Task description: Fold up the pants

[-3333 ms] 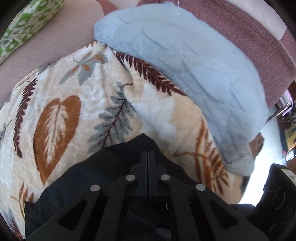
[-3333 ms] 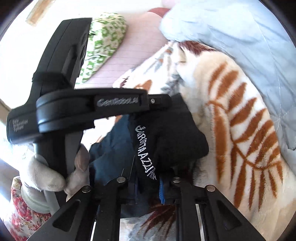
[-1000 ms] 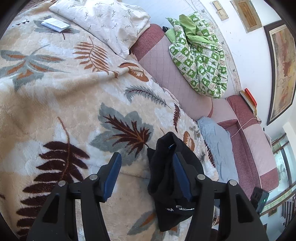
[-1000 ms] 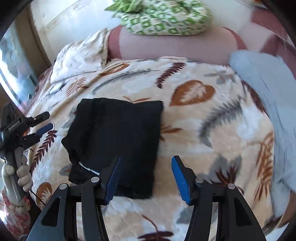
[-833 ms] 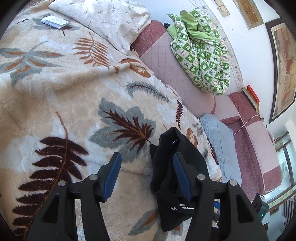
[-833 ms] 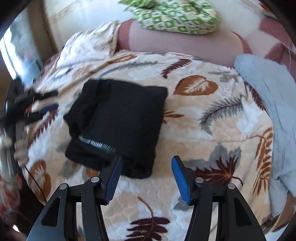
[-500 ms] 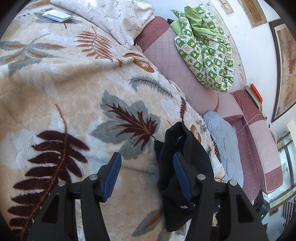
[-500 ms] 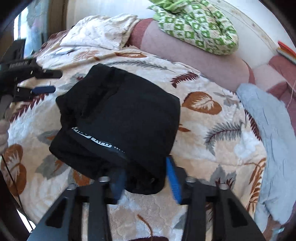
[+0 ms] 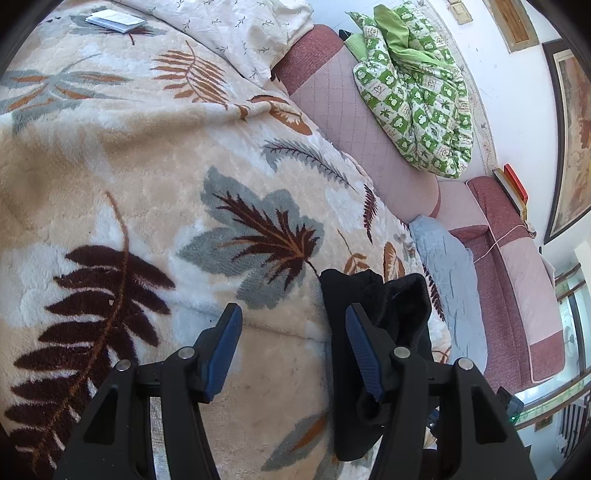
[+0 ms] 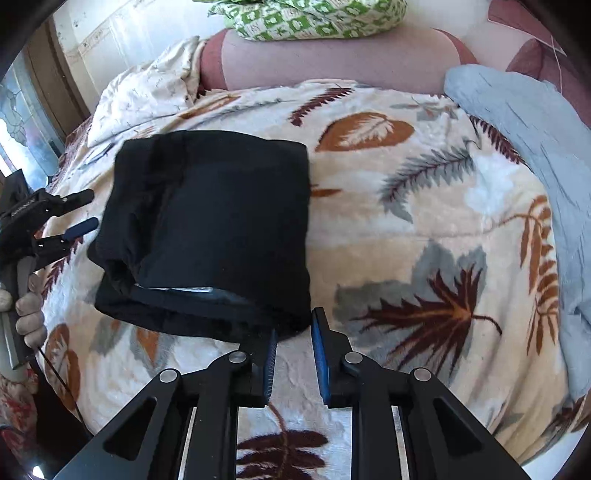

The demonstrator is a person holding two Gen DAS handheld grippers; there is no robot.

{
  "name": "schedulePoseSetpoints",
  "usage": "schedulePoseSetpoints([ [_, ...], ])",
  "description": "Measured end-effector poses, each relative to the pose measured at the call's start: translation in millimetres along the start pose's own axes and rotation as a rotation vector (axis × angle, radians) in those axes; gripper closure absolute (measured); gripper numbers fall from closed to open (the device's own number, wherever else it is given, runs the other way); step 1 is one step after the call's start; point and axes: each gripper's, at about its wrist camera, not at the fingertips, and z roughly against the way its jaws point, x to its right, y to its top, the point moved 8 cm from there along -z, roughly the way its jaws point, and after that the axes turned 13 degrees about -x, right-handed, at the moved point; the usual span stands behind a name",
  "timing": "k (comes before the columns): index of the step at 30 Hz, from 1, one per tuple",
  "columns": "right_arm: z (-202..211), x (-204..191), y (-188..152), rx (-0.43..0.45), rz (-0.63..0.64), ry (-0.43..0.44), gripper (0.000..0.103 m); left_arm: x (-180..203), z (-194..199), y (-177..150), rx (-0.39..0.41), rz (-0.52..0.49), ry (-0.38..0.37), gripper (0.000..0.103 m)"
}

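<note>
The black pants (image 10: pixel 218 229) lie folded into a thick rectangle on the leaf-patterned blanket (image 10: pixel 424 236). My right gripper (image 10: pixel 293 334) is at the bundle's near right corner, its jaws narrowed to a small gap, with the corner at the fingertips; whether it pinches cloth is unclear. My left gripper (image 9: pixel 291 328) is open and empty, just left of the pants (image 9: pixel 384 332). It also shows at the left edge of the right wrist view (image 10: pixel 79 210), beside the bundle.
A pale blue cloth (image 10: pixel 532 122) lies at the blanket's right side. A green patterned quilt (image 9: pixel 417 88) sits on the pink sofa back (image 9: pixel 351 122). A white pillow (image 9: pixel 236 33) and a booklet (image 9: pixel 114 20) lie at the far end.
The right gripper has moved in to the near corner of the folded pants and its jaws have narrowed. The left gripper stays open beside the bundle, drifting slightly.
</note>
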Motion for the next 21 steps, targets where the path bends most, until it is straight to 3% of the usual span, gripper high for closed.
schedulePoseSetpoints([
  [5,38.4,-6.7,4.3,0.038,0.050,-0.037,0.071,29.1,14.0,-7.4,0.057,-0.046,-0.026,0.046],
  [10,65.2,-51.4,62.0,0.097,0.119,0.042,0.071,56.6,1.1,-35.2,0.049,-0.057,-0.053,0.045],
  [14,28.0,-109.4,110.6,0.033,0.175,0.113,0.071,54.3,-8.1,-47.3,0.015,-0.067,-0.015,0.045],
  [17,-21.8,-145.1,133.1,-0.092,0.153,0.187,0.070,48.3,0.2,-42.0,0.034,-0.083,0.022,0.045],
  [19,-58.5,-156.5,134.8,-0.181,0.144,0.155,0.053,43.1,7.2,-36.8,0.053,-0.088,0.054,0.044],
  [21,-66.2,-161.7,137.2,-0.164,0.149,0.149,0.042,37.3,9.5,-32.9,0.049,-0.081,0.056,0.043],
])
